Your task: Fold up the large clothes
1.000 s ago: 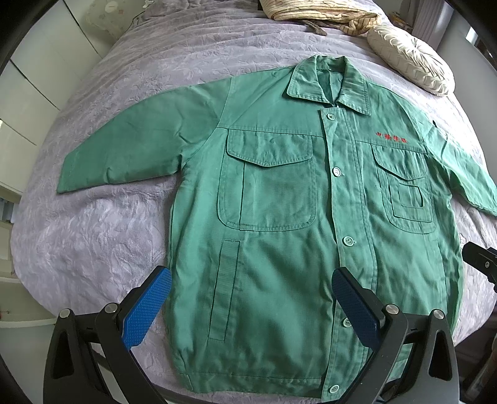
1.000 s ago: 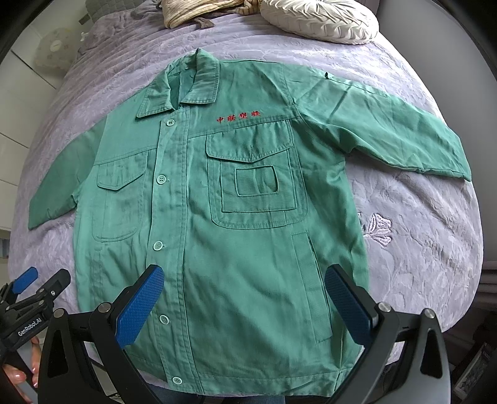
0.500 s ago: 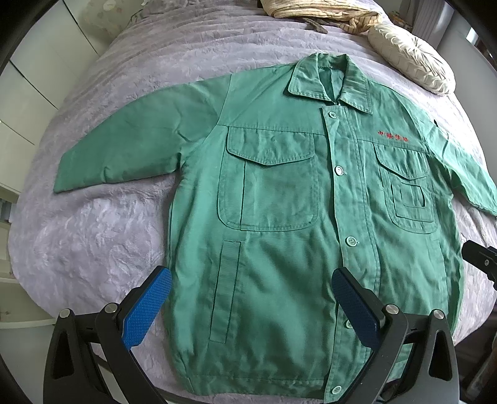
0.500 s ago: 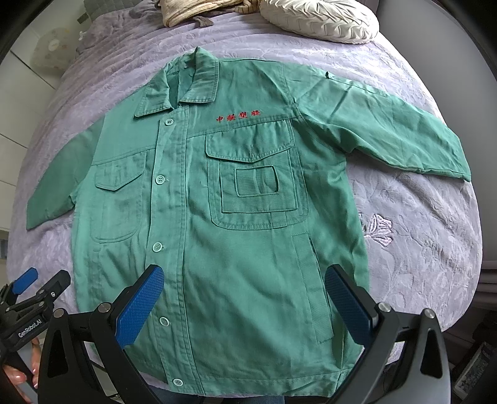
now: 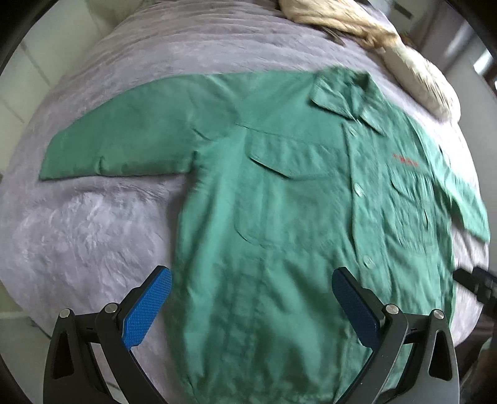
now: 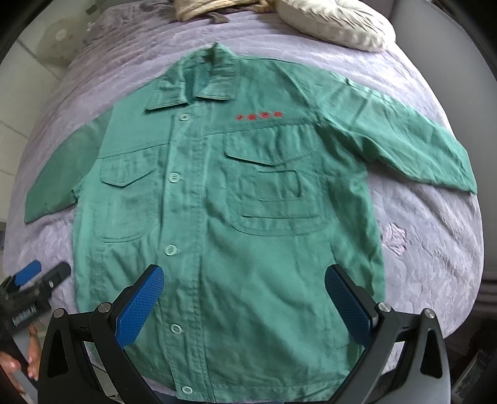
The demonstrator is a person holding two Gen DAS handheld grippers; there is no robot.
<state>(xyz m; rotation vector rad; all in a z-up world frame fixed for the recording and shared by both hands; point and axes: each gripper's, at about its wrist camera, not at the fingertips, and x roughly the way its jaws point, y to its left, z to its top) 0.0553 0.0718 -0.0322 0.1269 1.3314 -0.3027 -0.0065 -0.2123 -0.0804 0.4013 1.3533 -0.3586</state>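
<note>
Both tools spread apart, empty, above hem of green jacket (image 6: 236, 217) flat on bedspread (image 6: 435, 242).

A lilac quilted bedspread (image 6: 435, 248) covers the bed; a cream pleated cushion (image 6: 335, 21) lies at its far end; beside it, a crumpled beige cloth (image 6: 211, 7).

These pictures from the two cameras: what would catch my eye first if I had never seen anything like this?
A big green jacket lies buttoned and spread flat, front up, across a lilac bedspread, with small red lettering on its chest. In the foreground the blue-padded fingers of the right hand-held gripper stand wide apart over the hem, and the left hand-held gripper is just as open. A cream cushion sits beyond the collar.
</note>
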